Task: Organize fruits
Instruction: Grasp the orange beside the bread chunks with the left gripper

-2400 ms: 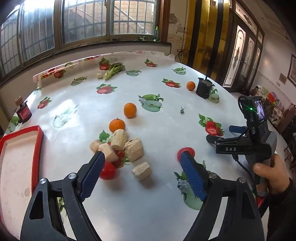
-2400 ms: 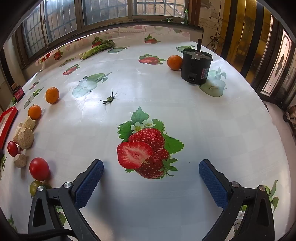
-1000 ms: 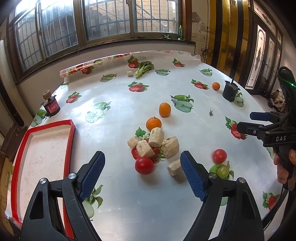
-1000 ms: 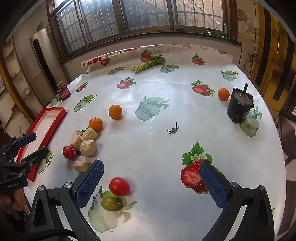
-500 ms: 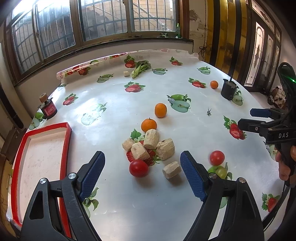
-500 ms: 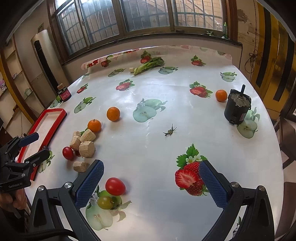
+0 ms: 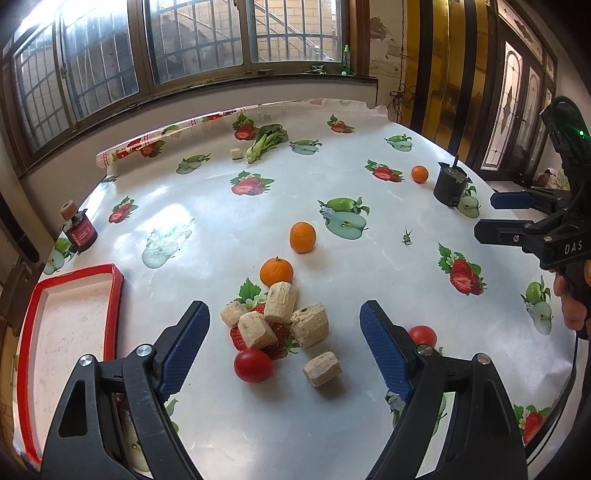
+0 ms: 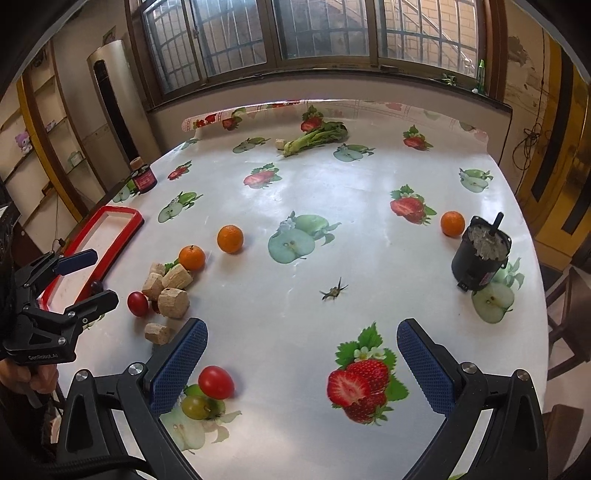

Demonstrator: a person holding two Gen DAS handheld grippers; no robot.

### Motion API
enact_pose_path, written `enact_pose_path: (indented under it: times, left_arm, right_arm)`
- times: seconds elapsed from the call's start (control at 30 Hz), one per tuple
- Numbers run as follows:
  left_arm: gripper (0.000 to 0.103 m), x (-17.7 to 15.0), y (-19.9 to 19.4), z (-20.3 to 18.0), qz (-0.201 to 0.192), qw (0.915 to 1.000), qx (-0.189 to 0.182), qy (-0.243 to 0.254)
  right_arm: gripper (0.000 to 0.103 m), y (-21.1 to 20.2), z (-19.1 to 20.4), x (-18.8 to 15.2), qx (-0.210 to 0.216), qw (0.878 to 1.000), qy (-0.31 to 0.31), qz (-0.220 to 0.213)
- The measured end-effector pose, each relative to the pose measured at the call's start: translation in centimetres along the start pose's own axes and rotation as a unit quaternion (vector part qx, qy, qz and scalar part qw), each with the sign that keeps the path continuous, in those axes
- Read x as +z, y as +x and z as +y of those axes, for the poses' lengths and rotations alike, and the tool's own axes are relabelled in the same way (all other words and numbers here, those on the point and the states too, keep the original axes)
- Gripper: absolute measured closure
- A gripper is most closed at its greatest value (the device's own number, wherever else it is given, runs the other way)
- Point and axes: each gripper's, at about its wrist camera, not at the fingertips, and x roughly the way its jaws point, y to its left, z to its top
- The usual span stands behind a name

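step: approach, nothing lifted | left gripper (image 7: pixel 284 343): jaws wide, empty, hovering over red tomato (image 7: pixel 253 364) beside cork chunks (image 7: pixel 280 317) | right gripper (image 8: pixel 301 362): spread, empty | red tray (image 7: pixel 114 295): bare, left | next: probably lower, straddle tomato, avoid corks

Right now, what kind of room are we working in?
Probably a lived-in home dining or sun room, not a lab. A round table wears a fruit-print oilcloth, barred windows line the wall behind it, and a standing air conditioner fills the corner.
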Motion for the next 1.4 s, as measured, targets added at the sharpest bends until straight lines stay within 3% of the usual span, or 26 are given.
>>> enact_pose_path:
  times: [0.43, 0.57, 0.7, 0.87, 1.0, 1.07, 1.23, 1.3, 1.37, 1.4]
  left_arm:
    - [0.019, 3.3, 3.3, -0.3, 0.018, 0.9998, -0.012, -0.003]
    - [0.019, 4.6, 5.3, -0.2, 0.034, 0.9992, -0.020, -0.006]
    - [0.019, 5.5, 7.7, -0.2, 0.052, 0.9983, -0.025, -0.006]
    - [0.019, 6.1, 10.5, 0.3, 0.075, 0.9965, -0.033, -0.016]
    - [0.019, 6.3, 12.4, 0.1, 0.089, 0.9951, -0.039, -0.015]
    - [0.019, 6.4, 13.2, -0.2, 0.095, 0.9948, -0.036, -0.010]
    - [0.021, 6.3, 14.9, -0.2, 0.107, 0.9936, -0.037, -0.012]
    - [0.027, 6.1, 15.8, -0.2, 0.115, 0.9925, -0.038, -0.013]
    - [0.046, 5.8, 16.7, -0.4, 0.129, 0.9907, -0.042, -0.014]
    - [0.052, 5.8, 16.6, -0.6, 0.117, 0.9927, -0.032, -0.004]
  right_arm:
    - [0.000, 0.9, -2.0, 5.3, -0.009, 0.998, -0.058, 0.028]
    - [0.000, 2.2, -3.1, 9.2, -0.053, 0.991, -0.115, 0.047]
    - [0.001, 5.7, -6.0, 12.8, -0.081, 0.982, -0.135, 0.105]
    - [0.012, 11.3, -10.3, 14.6, -0.103, 0.970, -0.123, 0.183]
    - [0.016, 14.8, -13.0, 15.1, -0.112, 0.962, -0.094, 0.231]
    - [0.025, 16.1, -14.0, 15.0, -0.122, 0.957, -0.083, 0.249]
    - [0.029, 18.6, -15.6, 13.8, -0.118, 0.948, -0.054, 0.291]
    - [0.031, 19.5, -16.0, 13.0, -0.125, 0.942, -0.051, 0.306]
    - [0.040, 20.1, -16.4, 12.3, -0.120, 0.940, -0.044, 0.315]
    - [0.041, 19.9, -16.5, 12.2, -0.116, 0.944, -0.039, 0.306]
